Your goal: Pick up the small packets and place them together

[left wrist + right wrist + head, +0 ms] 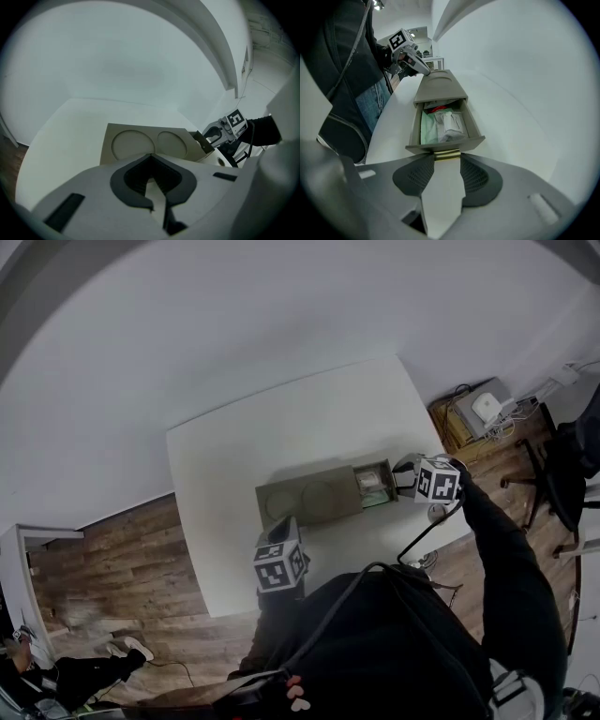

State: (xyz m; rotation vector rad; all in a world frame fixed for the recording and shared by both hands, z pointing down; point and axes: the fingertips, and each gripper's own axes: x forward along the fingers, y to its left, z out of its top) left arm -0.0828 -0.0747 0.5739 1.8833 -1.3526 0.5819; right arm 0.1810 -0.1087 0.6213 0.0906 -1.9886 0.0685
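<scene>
An olive-grey box [309, 500] lies on the white table [234, 456], and its drawer [375, 486] is pulled out to the right. Inside the drawer lie small packets: a white one [451, 125], a green one [427, 130] and a red one [438, 108] at the back. My right gripper [447, 157] is shut on the drawer's brass handle [447, 153]. My left gripper [151, 157] hovers at the box's near left side, its jaws together with nothing between them. Two round recesses [130, 144] show on the box's top [140, 136].
The table's near edge runs just below the box, with wooden floor [122, 559] beyond it. A black chair [553, 474] and a crate of devices [473, 418] stand at the right. A round hole [437, 513] is in the table near the right gripper.
</scene>
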